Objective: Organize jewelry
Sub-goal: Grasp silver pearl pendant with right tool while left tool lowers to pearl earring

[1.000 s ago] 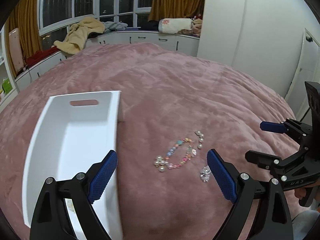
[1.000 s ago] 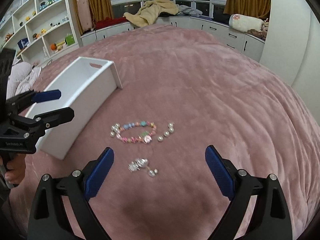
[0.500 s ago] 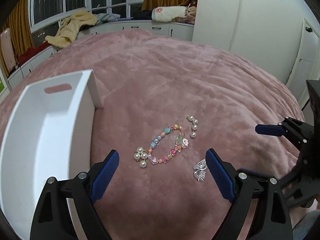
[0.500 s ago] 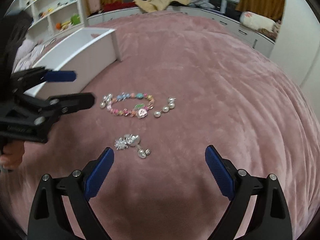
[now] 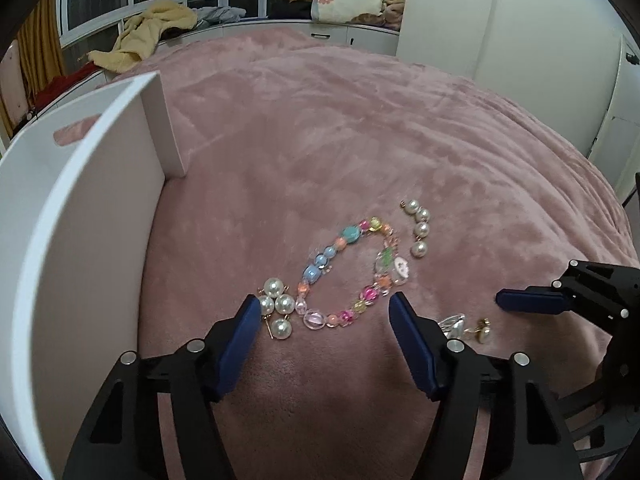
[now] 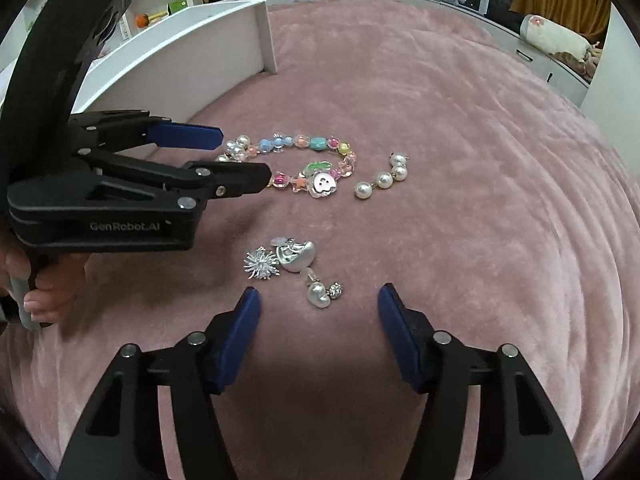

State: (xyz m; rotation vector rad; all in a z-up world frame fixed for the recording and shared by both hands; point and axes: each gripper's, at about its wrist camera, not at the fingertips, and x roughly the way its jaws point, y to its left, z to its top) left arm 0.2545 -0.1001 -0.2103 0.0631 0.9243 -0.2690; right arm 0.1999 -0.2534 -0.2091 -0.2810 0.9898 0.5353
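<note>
Pink bedspread (image 5: 320, 128): it carried every piece; your white tray (image 5: 80, 208) sat left of them.
Change: your left gripper (image 5: 320, 312) had dropped and narrowed, straddling the beaded bracelet (image 5: 348, 272), nothing gripped yet.
Right gripper (image 6: 318, 304): half-open beside the silver earrings (image 6: 294, 262).
Bracelet: pastel beads, looped flat.
</note>
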